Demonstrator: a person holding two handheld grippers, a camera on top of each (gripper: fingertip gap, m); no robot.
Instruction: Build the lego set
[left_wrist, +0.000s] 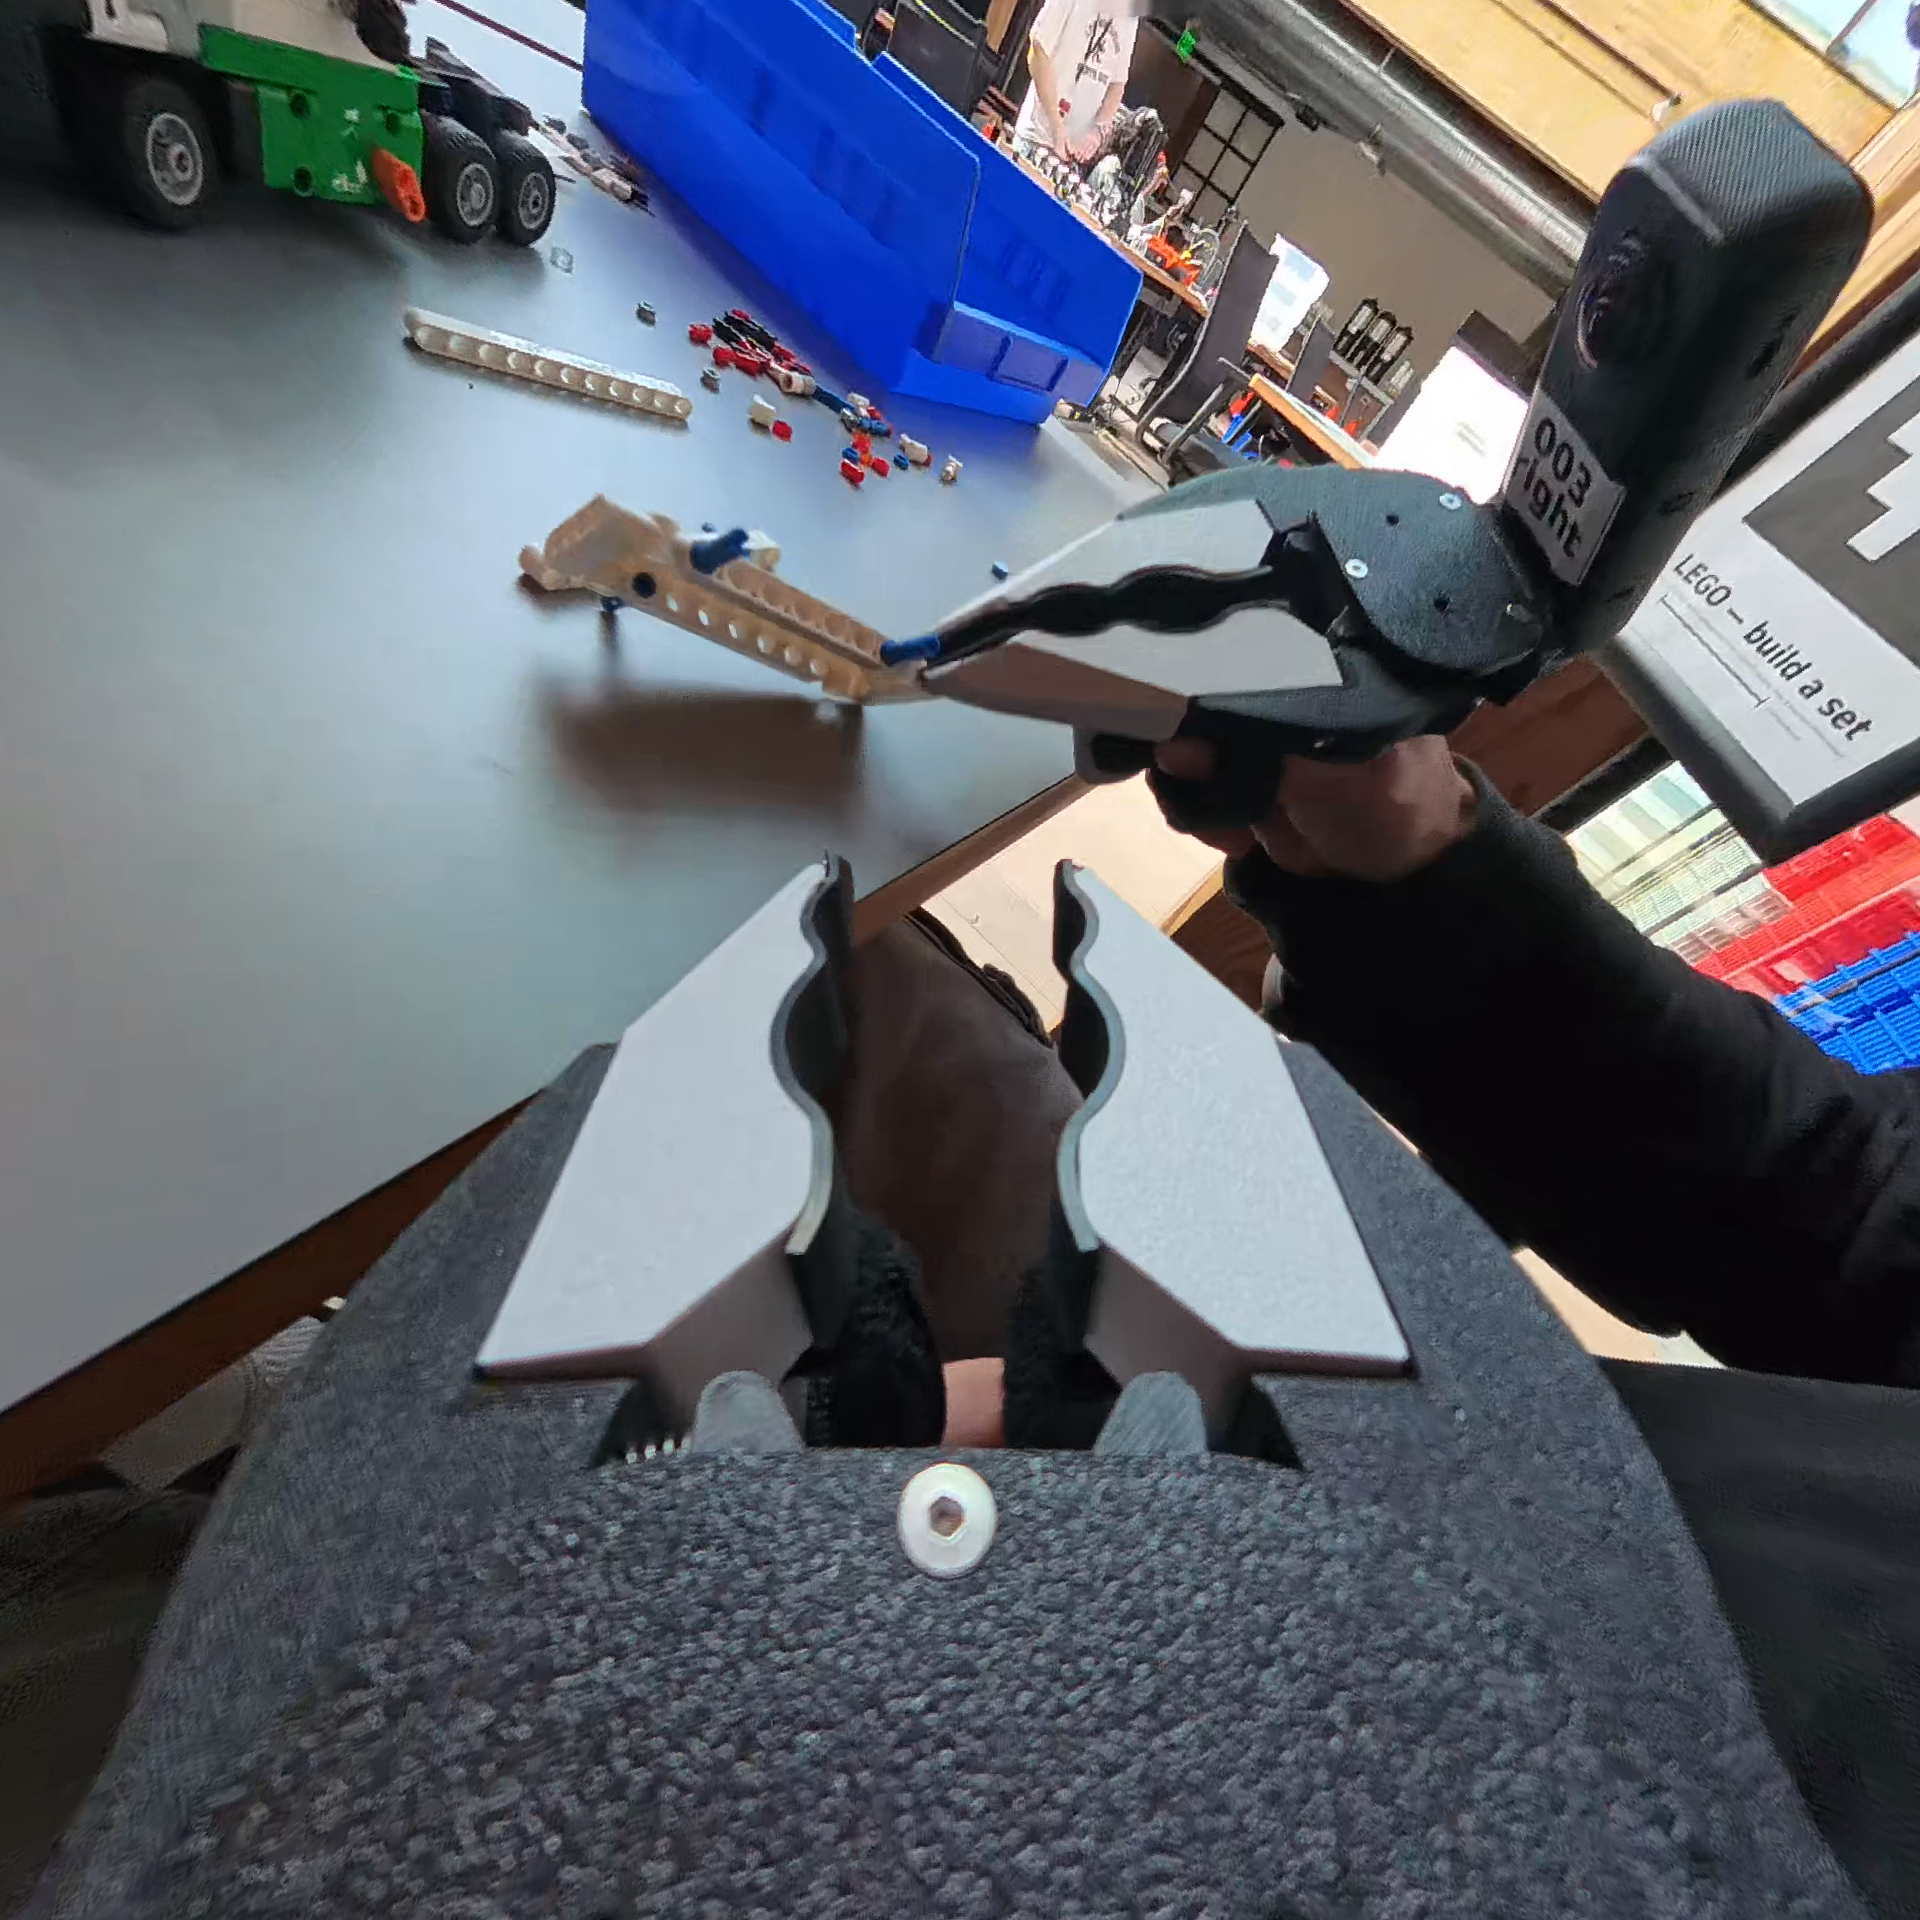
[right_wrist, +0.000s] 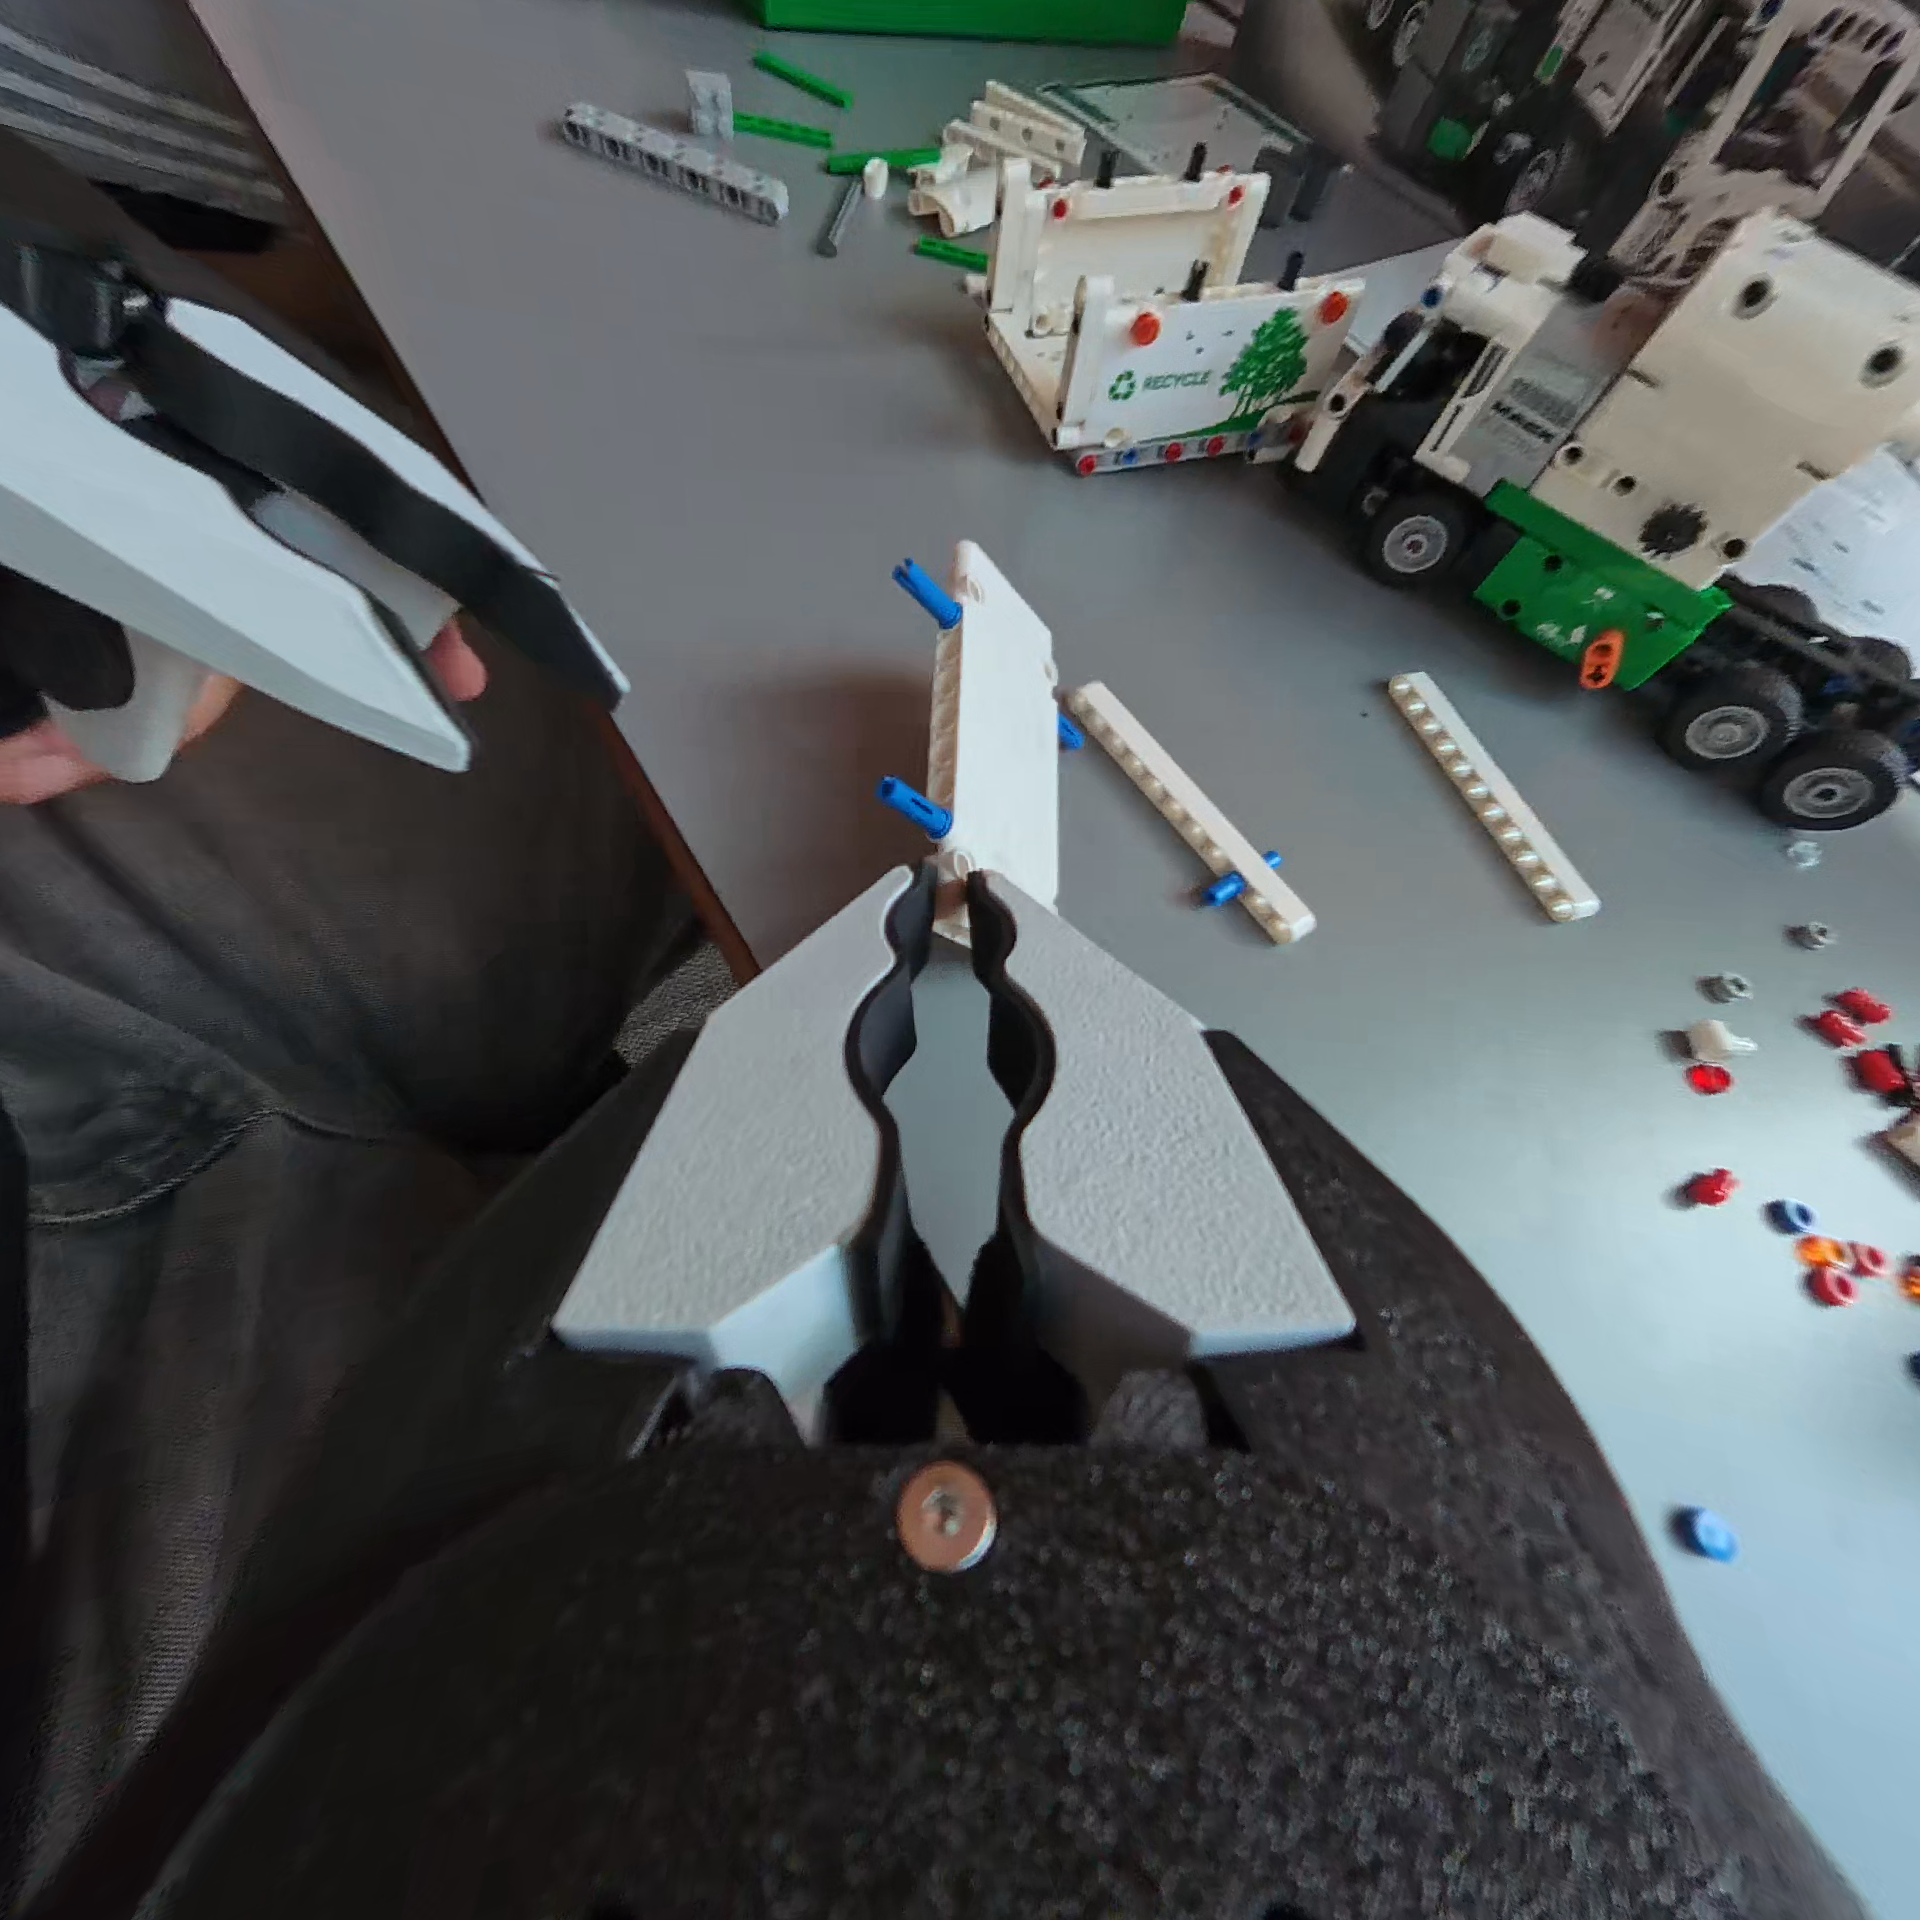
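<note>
— Above the grey table (right_wrist: 623, 436), what do we hold?
— Our right gripper (right_wrist: 948, 899) pinches one end of a flat white panel (right_wrist: 1003, 727) studded with blue pins (right_wrist: 914, 808), lifted off the surface.
— And our left gripper (left_wrist: 945, 883)?
— Jaws apart, holding nothing, past the table's edge.
— Anything nearby?
— Two white holed beams (right_wrist: 1496, 810), small red pieces (right_wrist: 1849, 1029), a white-and-green truck (right_wrist: 1621, 436) with printed lettering, a glossy blue bin (left_wrist: 852, 197).

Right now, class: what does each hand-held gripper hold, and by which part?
Right hand-held gripper pinches the white panel by its near end corner. Left hand-held gripper is open, empty.
</note>
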